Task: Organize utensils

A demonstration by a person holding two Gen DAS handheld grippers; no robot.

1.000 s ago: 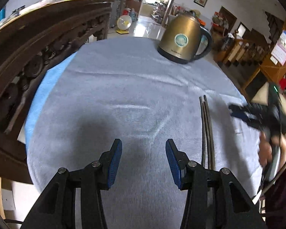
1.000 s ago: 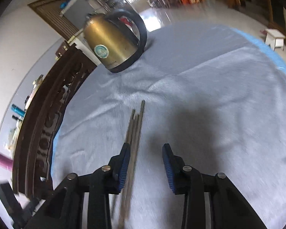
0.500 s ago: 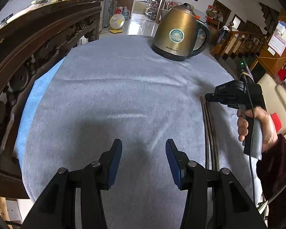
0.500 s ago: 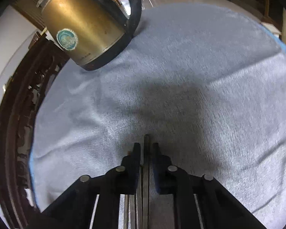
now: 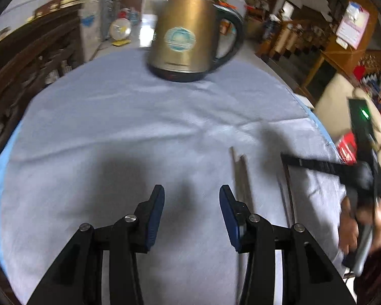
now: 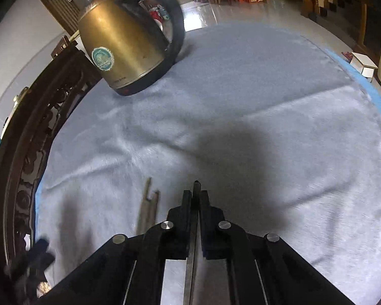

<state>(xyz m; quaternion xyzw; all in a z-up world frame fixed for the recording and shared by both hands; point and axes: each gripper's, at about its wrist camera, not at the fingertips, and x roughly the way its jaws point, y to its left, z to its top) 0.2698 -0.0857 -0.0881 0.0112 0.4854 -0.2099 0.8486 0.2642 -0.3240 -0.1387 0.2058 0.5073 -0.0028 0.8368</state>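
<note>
Right wrist: right gripper clamped on 1 chopstick; 2 chopsticks lie just beside. Left gripper open, empty, kettle beyond.

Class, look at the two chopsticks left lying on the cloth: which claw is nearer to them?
Left. The left claw hovers open right beside the two chopsticks; the right claw, shut on a third chopstick, sits farther off.
</note>
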